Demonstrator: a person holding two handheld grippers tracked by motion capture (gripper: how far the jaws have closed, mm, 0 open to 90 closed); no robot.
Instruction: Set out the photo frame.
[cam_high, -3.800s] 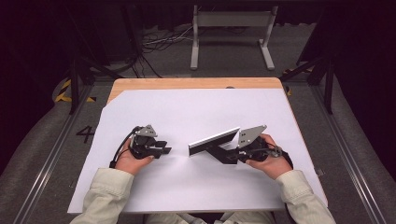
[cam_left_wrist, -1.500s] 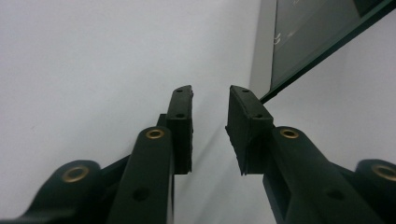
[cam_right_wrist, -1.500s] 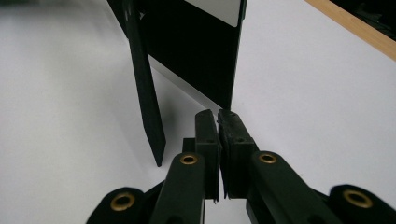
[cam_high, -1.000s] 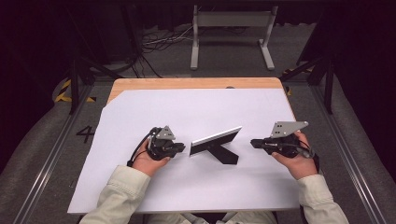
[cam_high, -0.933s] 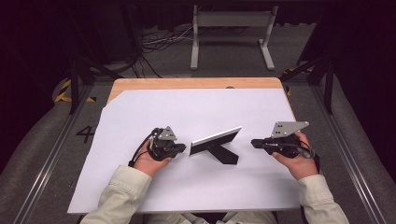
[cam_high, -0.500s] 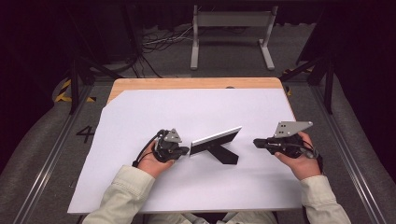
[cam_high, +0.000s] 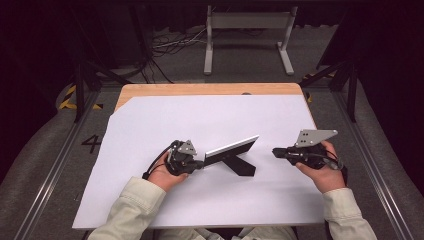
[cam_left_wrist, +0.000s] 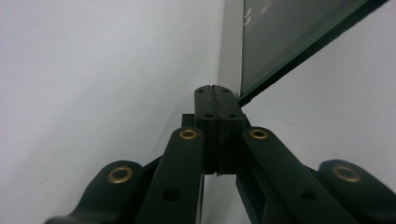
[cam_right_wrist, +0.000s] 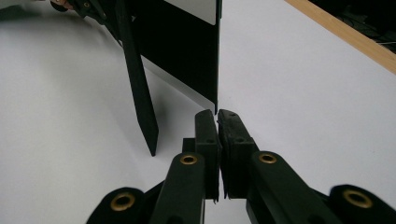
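A dark picture frame (cam_high: 231, 149) with a pale front rim stands on the white table sheet (cam_high: 150, 120), propped on its black back leg (cam_high: 242, 167). My left gripper (cam_high: 201, 163) lies at the frame's left end; its jaws have just been closing. In the left gripper view the pads (cam_left_wrist: 215, 88) meet with nothing between them, and the frame's lower corner (cam_left_wrist: 289, 37) sits just beyond and to the right. My right gripper (cam_high: 275, 151) is shut and empty, a short way from the frame's right end. The right gripper view has its tips (cam_right_wrist: 216, 114) close to the frame's edge (cam_right_wrist: 182, 46) and leg (cam_right_wrist: 137, 79).
The white sheet covers a wooden table whose bare edge (cam_high: 210, 89) runs along the far side. A metal stand (cam_high: 247, 35) and cables lie on the dark floor beyond. Rails (cam_high: 55, 165) run along both sides of the table.
The right hand, at the frame 3.8 s ago, has drawn away to the right. Over the last second the left hand edged right to the frame's left end and its jaws closed.
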